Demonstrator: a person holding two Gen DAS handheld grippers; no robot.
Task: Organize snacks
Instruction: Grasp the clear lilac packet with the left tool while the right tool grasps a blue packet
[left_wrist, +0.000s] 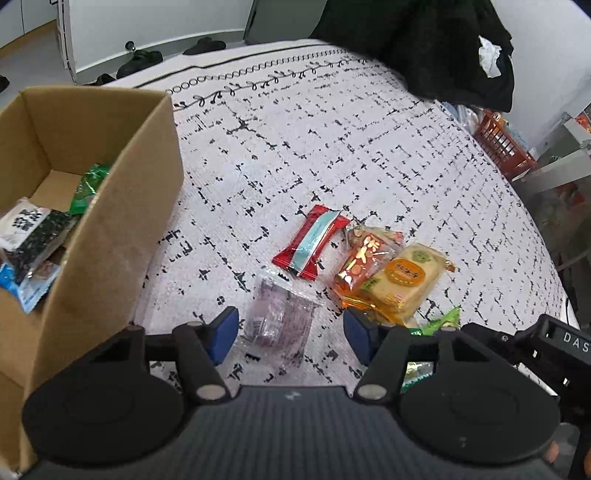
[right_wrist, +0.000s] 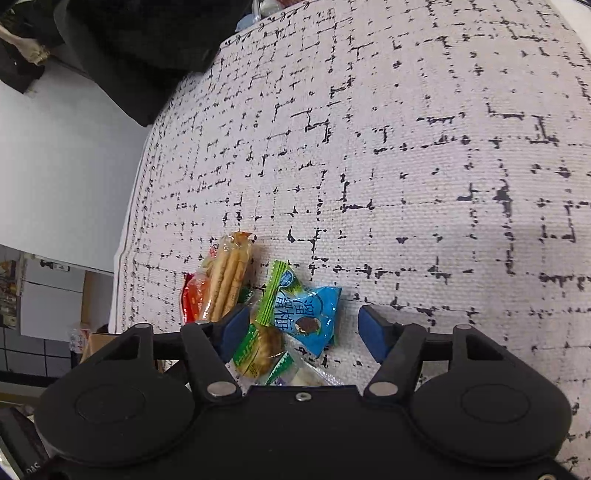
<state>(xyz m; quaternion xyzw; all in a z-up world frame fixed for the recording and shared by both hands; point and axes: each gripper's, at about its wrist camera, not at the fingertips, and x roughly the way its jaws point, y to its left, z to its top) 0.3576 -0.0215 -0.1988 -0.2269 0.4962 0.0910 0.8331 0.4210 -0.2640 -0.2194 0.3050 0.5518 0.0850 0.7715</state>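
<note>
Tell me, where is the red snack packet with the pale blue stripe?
In the left wrist view, the red packet lies on the patterned tablecloth, right of the cardboard box and left of the orange packet.

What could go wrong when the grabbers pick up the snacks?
1. The left gripper is open around a clear purple packet; the thin wrapper might slip or crumple when pinched.
2. The right gripper is open over a blue packet overlapping a green packet, so it may grab both.
3. The cardboard box has a tall wall; a carried snack could bump it.
</note>
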